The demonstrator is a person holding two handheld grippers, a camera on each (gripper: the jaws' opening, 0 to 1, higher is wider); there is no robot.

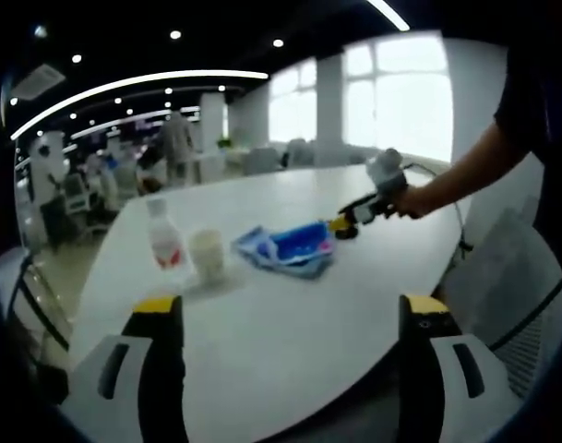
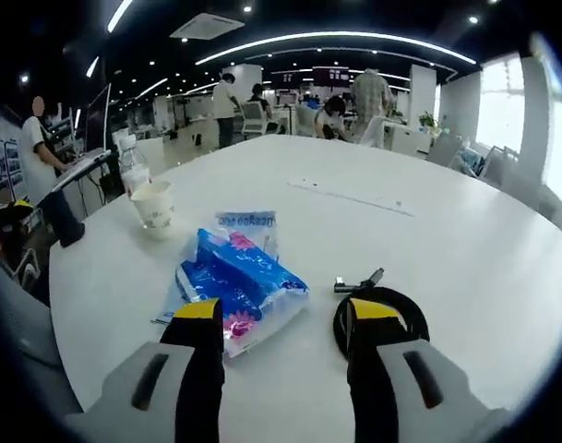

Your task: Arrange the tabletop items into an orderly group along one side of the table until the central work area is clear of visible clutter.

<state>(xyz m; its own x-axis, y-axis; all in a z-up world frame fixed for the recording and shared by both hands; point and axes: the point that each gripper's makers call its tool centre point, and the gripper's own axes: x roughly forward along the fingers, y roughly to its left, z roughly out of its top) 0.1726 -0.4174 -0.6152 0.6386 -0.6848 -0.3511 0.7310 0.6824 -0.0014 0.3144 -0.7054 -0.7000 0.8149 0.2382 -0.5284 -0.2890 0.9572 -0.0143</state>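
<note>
Currently both grippers are open and hold nothing.
Left gripper (image 1: 290,318) jaws stand wide above the white table (image 1: 354,305); right gripper (image 2: 279,318) jaws, narrower, flank the blue snack bag (image 2: 234,281) edge, beside a black cable coil (image 2: 382,318). Paper cup (image 2: 155,203) and bottle (image 1: 164,235) stand just beyond.

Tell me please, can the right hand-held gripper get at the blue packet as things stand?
Probably yes: the right hand-held gripper is open just short of the blue packet, with nothing between them.
</note>
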